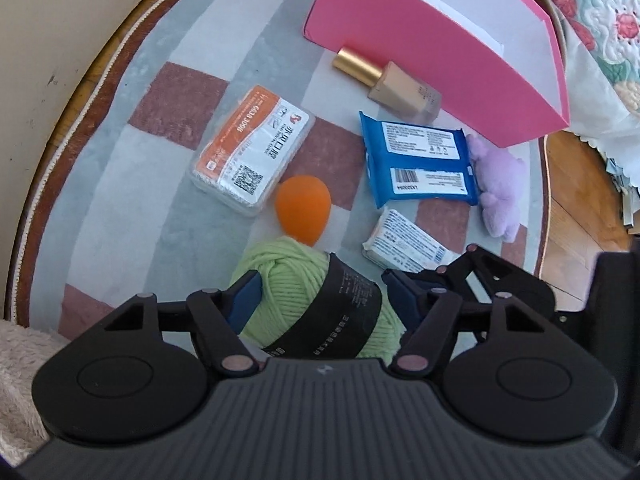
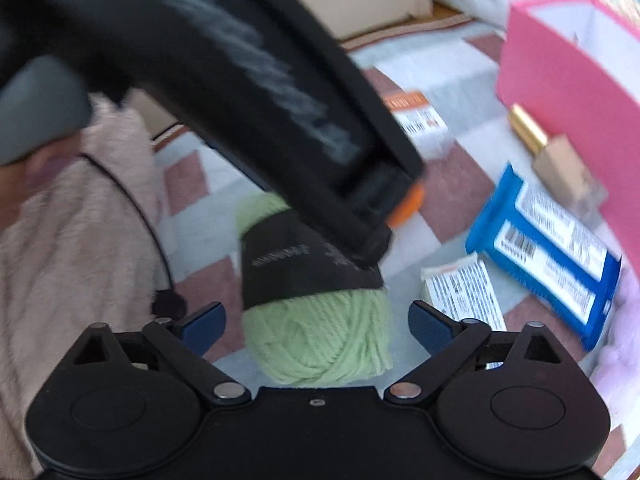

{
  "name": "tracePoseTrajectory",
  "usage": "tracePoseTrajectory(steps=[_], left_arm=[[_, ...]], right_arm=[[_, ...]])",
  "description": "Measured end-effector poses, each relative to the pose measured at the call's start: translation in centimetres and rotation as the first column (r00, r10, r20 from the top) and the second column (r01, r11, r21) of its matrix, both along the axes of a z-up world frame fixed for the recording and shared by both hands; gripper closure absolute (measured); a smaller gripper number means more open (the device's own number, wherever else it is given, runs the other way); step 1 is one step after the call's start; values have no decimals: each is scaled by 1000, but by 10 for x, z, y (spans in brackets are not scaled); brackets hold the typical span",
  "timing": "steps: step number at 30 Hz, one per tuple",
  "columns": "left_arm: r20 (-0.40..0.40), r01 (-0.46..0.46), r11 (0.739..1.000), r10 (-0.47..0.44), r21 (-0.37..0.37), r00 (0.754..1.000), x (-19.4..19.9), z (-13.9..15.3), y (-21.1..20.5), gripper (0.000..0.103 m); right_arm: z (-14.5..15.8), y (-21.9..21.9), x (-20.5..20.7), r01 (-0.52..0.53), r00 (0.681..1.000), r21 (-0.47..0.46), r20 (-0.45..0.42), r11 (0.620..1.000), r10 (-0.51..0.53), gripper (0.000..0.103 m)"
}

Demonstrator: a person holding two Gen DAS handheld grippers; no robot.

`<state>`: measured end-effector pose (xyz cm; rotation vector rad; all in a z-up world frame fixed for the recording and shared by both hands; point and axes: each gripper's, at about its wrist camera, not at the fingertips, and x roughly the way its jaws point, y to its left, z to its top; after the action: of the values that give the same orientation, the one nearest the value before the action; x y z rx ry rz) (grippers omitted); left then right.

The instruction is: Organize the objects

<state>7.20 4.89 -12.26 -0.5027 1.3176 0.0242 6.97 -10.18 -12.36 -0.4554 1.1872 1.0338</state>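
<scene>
A green yarn ball (image 1: 288, 276) with a black label lies on the checked rug. My left gripper (image 1: 320, 286) has its blue pads on both sides of the ball, touching it. In the right wrist view the same yarn ball (image 2: 320, 340) lies between the wide-open fingers of my right gripper (image 2: 316, 320), which do not touch it; the left gripper's body (image 2: 248, 92) crosses above. An orange sponge (image 1: 304, 208), an orange-white pack (image 1: 252, 148), a blue wipes pack (image 1: 420, 160), a small white pack (image 1: 404, 244), a foundation bottle (image 1: 392, 80) and a purple plush (image 1: 500, 188) lie around.
A pink open box (image 1: 440, 52) stands at the far right of the rug (image 1: 120, 200). A wall runs along the left. Wooden floor (image 1: 580, 220) and a quilted cover lie to the right. Pale fluffy fabric (image 2: 72, 240) is at the near left.
</scene>
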Motion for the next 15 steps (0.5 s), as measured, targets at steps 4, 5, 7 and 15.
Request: tracePoseTrajectory(steps=[4, 5, 7, 15], left_arm=[[4, -7, 1000, 7, -3, 1000, 1, -4, 1, 37], [5, -7, 1000, 7, -2, 1000, 1, -5, 1, 37], [10, -12, 1000, 12, -3, 1000, 1, -6, 0, 37], [27, -35, 998, 37, -45, 999, -4, 0, 6, 38]], right_arm=[[-5, -3, -7, 23, 999, 7, -31, 1000, -23, 9], [-5, -3, -10, 20, 999, 12, -26, 1000, -19, 12], [-4, -2, -17, 16, 1000, 10, -1, 1000, -16, 22], [13, -29, -38, 119, 993, 73, -30, 990, -117, 43]])
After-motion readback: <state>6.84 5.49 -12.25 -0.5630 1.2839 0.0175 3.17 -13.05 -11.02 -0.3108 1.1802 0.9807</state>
